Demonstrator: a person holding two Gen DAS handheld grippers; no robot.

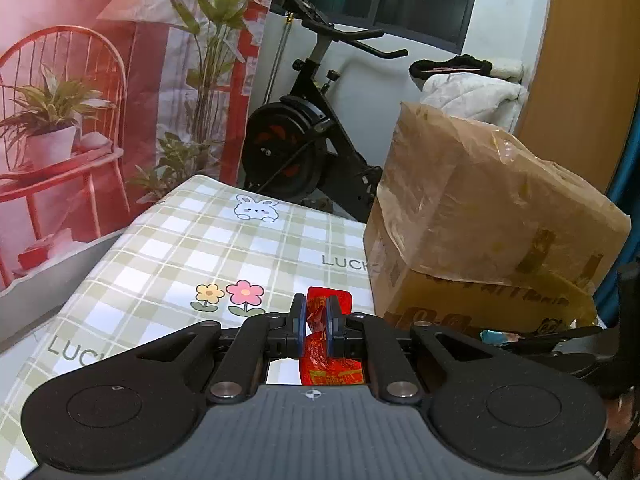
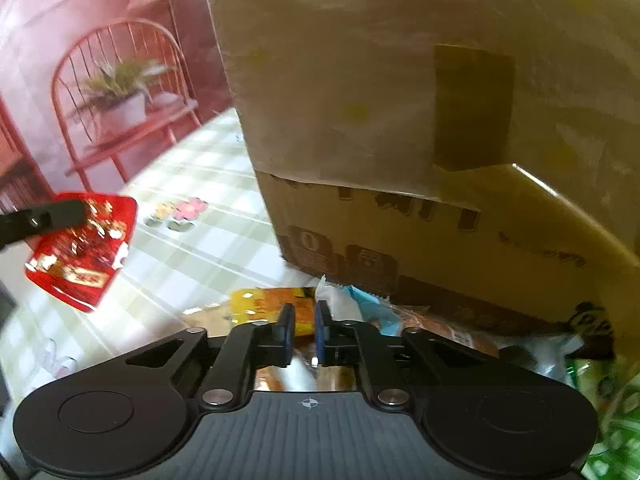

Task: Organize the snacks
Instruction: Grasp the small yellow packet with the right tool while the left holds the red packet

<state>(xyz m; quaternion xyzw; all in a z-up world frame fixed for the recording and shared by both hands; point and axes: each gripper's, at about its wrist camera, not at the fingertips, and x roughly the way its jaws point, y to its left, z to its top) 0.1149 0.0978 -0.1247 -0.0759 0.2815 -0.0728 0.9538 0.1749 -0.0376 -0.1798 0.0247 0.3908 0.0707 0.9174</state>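
Red foil snack packet [image 1: 320,344] sits clamped between the blue pads of the left gripper [image 1: 316,320], held above the plaid-clothed table [image 1: 160,248]; taped cardboard box [image 1: 480,220] stands just to the right. Right wrist view, blurred: right gripper [image 2: 305,330] pinched nearly together on an orange-yellow snack packet [image 2: 272,304] in the pile at the box's foot. Red packet hangs at far left, clear of the table.

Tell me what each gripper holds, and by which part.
The left gripper pinches a shiny red snack packet near its upper end. The right gripper is shut over an orange-yellow snack packet; the grip cannot be told.
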